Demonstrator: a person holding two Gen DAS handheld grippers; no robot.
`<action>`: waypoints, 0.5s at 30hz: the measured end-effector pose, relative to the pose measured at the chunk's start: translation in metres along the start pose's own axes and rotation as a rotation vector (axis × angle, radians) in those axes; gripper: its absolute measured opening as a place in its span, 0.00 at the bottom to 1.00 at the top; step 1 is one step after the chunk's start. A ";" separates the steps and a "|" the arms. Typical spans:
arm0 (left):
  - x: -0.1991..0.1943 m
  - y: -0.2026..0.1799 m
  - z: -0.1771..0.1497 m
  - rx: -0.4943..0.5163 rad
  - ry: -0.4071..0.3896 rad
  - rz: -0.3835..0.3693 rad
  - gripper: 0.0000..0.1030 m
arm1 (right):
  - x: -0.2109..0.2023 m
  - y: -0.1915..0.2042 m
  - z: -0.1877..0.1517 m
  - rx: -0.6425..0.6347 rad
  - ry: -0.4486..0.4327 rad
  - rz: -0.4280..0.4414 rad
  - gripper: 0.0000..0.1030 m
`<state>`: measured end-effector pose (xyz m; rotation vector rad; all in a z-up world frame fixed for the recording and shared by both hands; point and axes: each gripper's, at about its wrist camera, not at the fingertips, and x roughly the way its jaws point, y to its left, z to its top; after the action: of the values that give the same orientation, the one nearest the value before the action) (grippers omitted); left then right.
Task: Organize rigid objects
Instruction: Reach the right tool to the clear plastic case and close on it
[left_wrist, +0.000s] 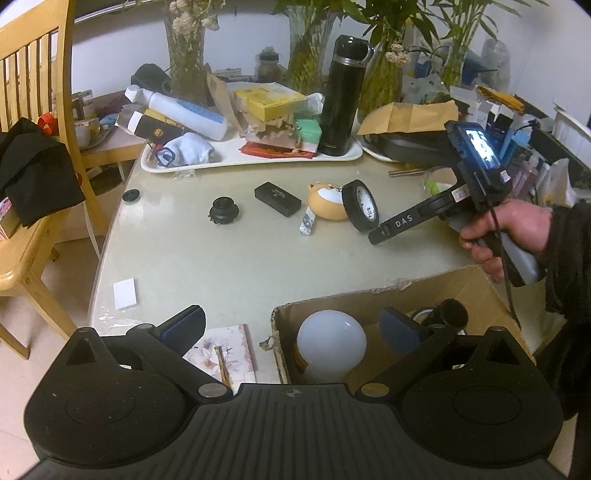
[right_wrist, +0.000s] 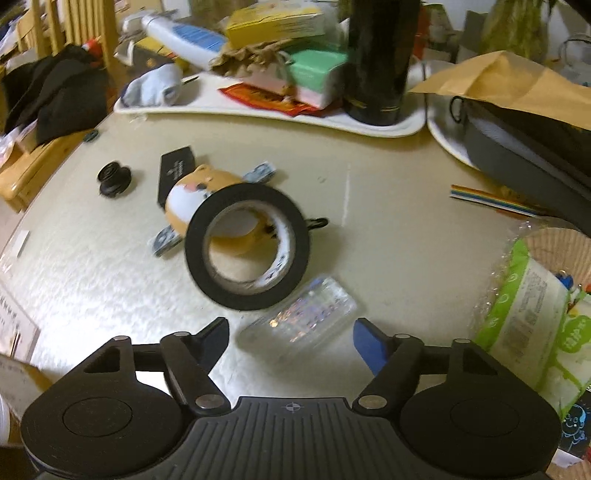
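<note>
Tape roll (right_wrist: 246, 246) on edge vs orange toy (right_wrist: 192, 199); R tongs (right_wrist: 290, 338) spread, empty; L tongs (left_wrist: 291, 328) spread over box (left_wrist: 476, 291).

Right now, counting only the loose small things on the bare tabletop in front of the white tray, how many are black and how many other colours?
Black: 4, namely tape roll, flat case, ridged knob, round cap
Orange: 1, the hamster toy
Clear: 1, the plastic case
Total: 6

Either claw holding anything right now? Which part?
No. Left claw hangs open above the cardboard box. Right claw is open, short of the black tape roll.
</note>
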<state>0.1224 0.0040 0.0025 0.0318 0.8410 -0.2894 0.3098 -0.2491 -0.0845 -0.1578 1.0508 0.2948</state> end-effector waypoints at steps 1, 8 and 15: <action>0.000 0.000 0.000 -0.004 -0.002 -0.005 0.99 | 0.000 -0.001 0.000 0.001 -0.004 -0.014 0.60; 0.001 -0.001 -0.001 -0.022 -0.008 -0.031 0.99 | -0.004 -0.008 -0.003 0.007 0.005 -0.051 0.36; -0.001 -0.002 0.000 -0.029 -0.014 -0.045 0.99 | -0.006 -0.008 -0.005 0.018 0.023 -0.062 0.37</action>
<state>0.1215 0.0026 0.0033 -0.0166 0.8327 -0.3193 0.3058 -0.2592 -0.0817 -0.1775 1.0689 0.2281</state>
